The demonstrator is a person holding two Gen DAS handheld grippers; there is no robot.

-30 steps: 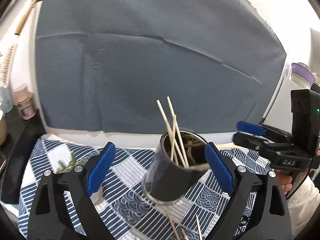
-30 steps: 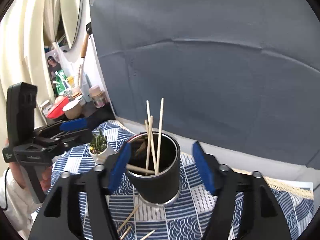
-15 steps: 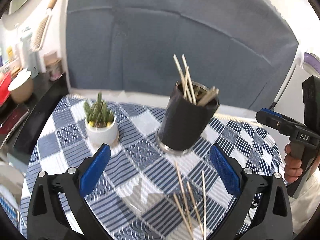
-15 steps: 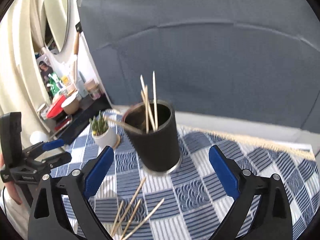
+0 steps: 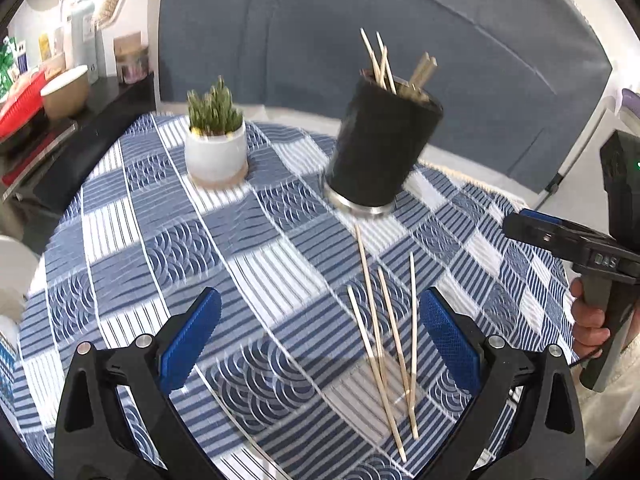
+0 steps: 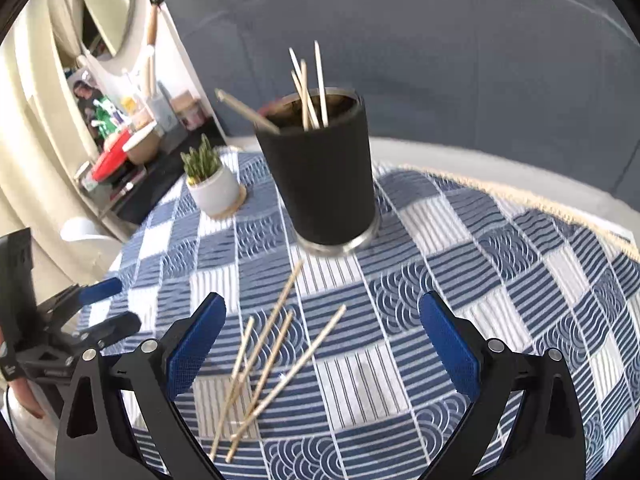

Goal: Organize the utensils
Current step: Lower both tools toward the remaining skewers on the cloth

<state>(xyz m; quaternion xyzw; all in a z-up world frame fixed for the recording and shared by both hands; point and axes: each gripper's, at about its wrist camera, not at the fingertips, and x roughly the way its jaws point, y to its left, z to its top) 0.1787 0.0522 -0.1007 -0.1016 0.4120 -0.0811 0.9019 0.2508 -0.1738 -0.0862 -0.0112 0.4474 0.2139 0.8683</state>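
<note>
A black cup with a metal base stands on the blue checked cloth and holds several thin wooden skewers and a pair of chopsticks. Several loose skewers lie on the cloth in front of it. My left gripper hovers open above the cloth, the skewers close to its right finger. My right gripper is open too, with the skewers near its left finger and nothing between the pads. Each gripper shows at the other view's edge.
A small green plant in a white pot stands left of the cup. A shelf at the far left carries a red tray, a bowl and bottles. A grey-blue backdrop hangs behind the table.
Both grippers pulled back from around the cup and tilted downward; the loose skewers and the plant came into view. The right gripper's jaws, close beside the cup a second ago, have widened.
</note>
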